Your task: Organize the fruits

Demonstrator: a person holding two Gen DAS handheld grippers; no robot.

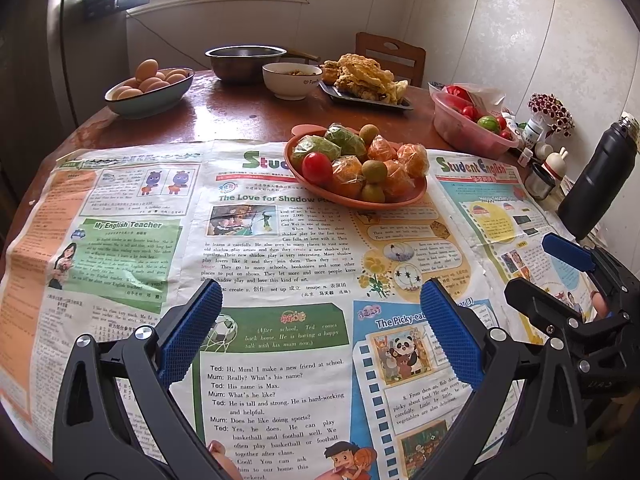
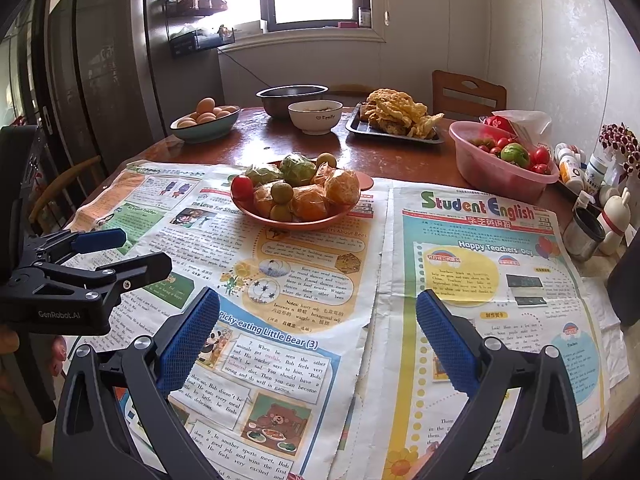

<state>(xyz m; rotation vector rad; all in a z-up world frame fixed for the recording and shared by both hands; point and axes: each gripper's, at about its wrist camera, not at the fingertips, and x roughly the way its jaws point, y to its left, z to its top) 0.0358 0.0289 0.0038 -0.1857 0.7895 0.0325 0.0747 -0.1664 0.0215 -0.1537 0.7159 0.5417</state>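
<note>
An orange plate (image 1: 320,194) (image 2: 304,222) stands on the newspaper at the table's middle. It holds wrapped oranges (image 1: 412,160) (image 2: 342,186), wrapped green fruits (image 1: 344,142) (image 2: 298,170), small green-brown fruits (image 1: 374,170) (image 2: 282,192) and a red tomato (image 1: 317,167) (image 2: 242,188). My left gripper (image 1: 320,328) is open and empty, hovering over the newspaper short of the plate. My right gripper (image 2: 318,332) is open and empty, also short of the plate. Each shows in the other's view, the right gripper (image 1: 568,264) at right, the left gripper (image 2: 120,256) at left.
Newspaper (image 1: 260,240) (image 2: 480,280) covers the near table. A pink basin (image 1: 468,128) (image 2: 500,168) of tomatoes stands back right. A bowl of eggs (image 1: 150,88) (image 2: 206,122), a steel bowl (image 1: 244,60), a white bowl (image 1: 290,78) and a tray of fried food (image 1: 364,80) stand behind. A black bottle (image 1: 600,176) and small jars (image 2: 584,232) stand right.
</note>
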